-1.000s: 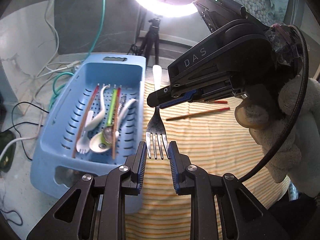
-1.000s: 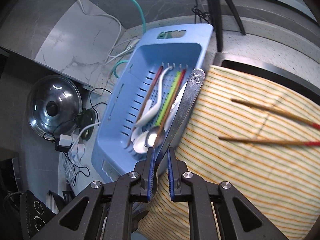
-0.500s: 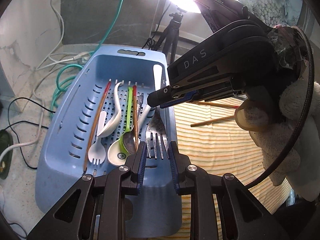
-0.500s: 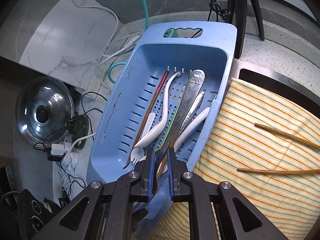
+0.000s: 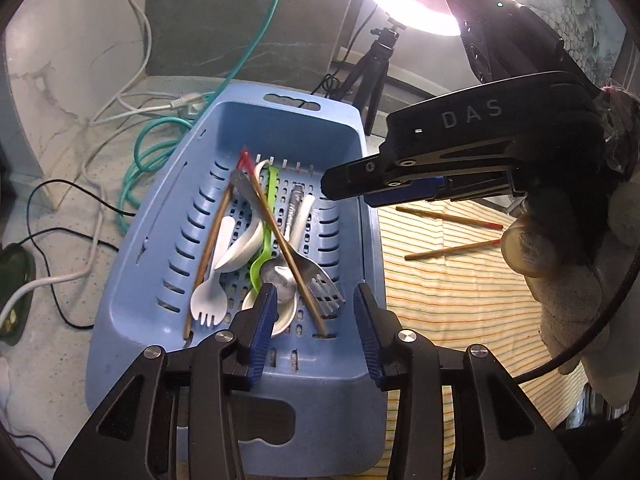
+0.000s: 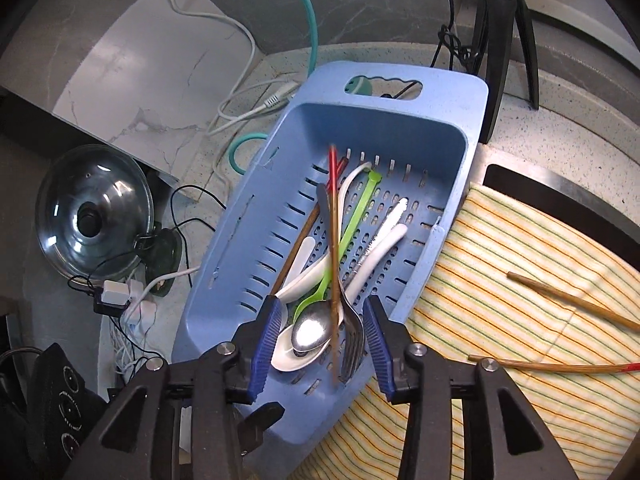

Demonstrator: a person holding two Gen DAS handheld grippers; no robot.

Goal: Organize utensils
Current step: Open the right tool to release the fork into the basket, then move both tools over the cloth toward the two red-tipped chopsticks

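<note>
Both tongs are spread wide and hold nothing: the left gripper [image 5: 314, 312] hangs over the near end of the blue basket [image 5: 132, 264], and the right gripper [image 6: 320, 334] hangs over the same end from the cloth side. The metal fork [image 6: 352, 340] lies in the basket between the right gripper's fingers, tines toward the near wall, touching no pad. It rests slantwise over the heap, with a brown chopstick [image 5: 280, 236] crossing it, so the step in hand looks like a release just finished, or a tidy-up of that crossing (the frames do not settle which). To do it well, I would lift both tools straight up, clear of the tall handles, before swinging away, since a sideways pull could snag the chopstick and scatter the pile. Around the fork sit a metal spoon [image 6: 312, 330], a green spoon [image 6: 348, 232], white spoons [image 6: 384, 248] and a white plastic fork [image 5: 208, 300]. On the striped cloth [image 6: 500, 300], well apart from the basket, two chopsticks [image 6: 572, 300] lie waiting, likely the next pick. Cables [image 5: 140, 148], a pot lid [image 6: 94, 216] and a tripod [image 6: 504, 40] crowd the counter beyond, though none blocks the way to the cloth.
</note>
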